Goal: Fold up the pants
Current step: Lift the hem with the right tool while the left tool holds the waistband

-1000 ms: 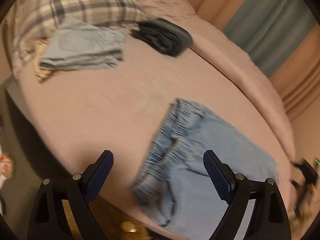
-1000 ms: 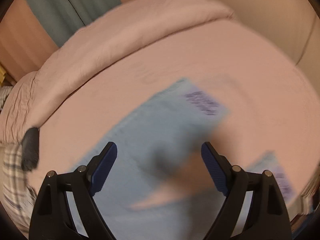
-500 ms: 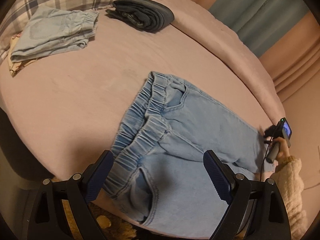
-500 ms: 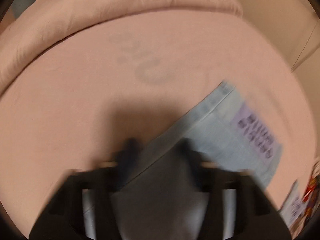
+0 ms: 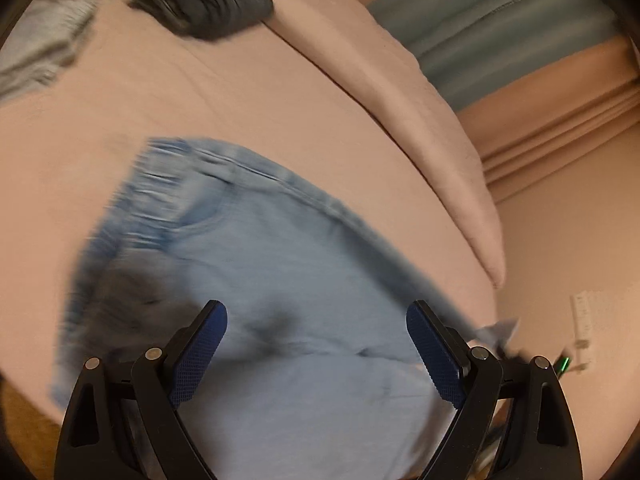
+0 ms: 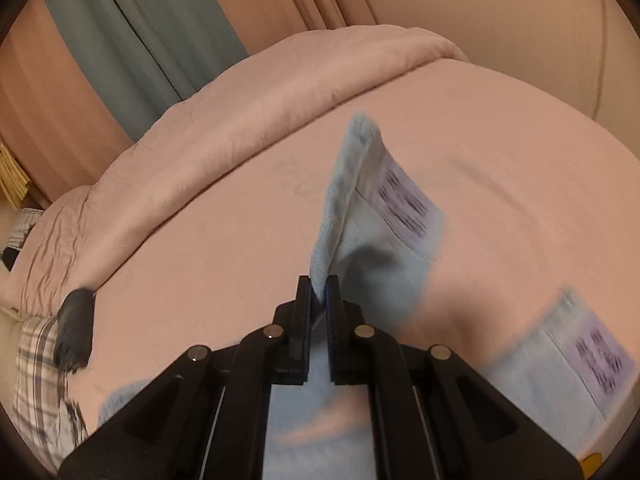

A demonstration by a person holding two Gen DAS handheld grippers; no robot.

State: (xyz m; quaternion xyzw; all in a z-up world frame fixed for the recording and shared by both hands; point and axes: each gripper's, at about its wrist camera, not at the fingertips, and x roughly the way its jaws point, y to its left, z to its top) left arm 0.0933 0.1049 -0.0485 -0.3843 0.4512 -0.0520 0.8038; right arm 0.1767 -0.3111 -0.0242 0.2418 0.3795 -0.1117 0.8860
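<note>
**Pinching one pant leg's hem above the bed**

Lying spread across the pink bed [image 5: 224,92]: light blue pants [image 5: 280,264], elastic waistband toward the dark folded garment [image 5: 204,0] at the bed's far end, legs running off toward the near edge.

Hovering over the pants' seat area near the bed's front edge: left gripper [image 5: 316,344], blue pads spread wide apart, nothing between them, denim directly beneath.

Clamping a fold of denim just behind one leg's cuff: right gripper [image 6: 319,312], fingers pressed almost together with the cloth sandwiched between. Rising up from that pinch and standing off the bed: the lifted hem [image 6: 360,184], a purple printed label [image 6: 404,204] showing on its inner face. Lying flat at the bed's right side: the other leg [image 6: 560,356], carrying a similar label.

Resting along the bed's far side: a rolled pink duvet [image 6: 256,104]. Possibly a plaid pillow [image 6: 32,356] at the bed's left end, though blurred.
</note>
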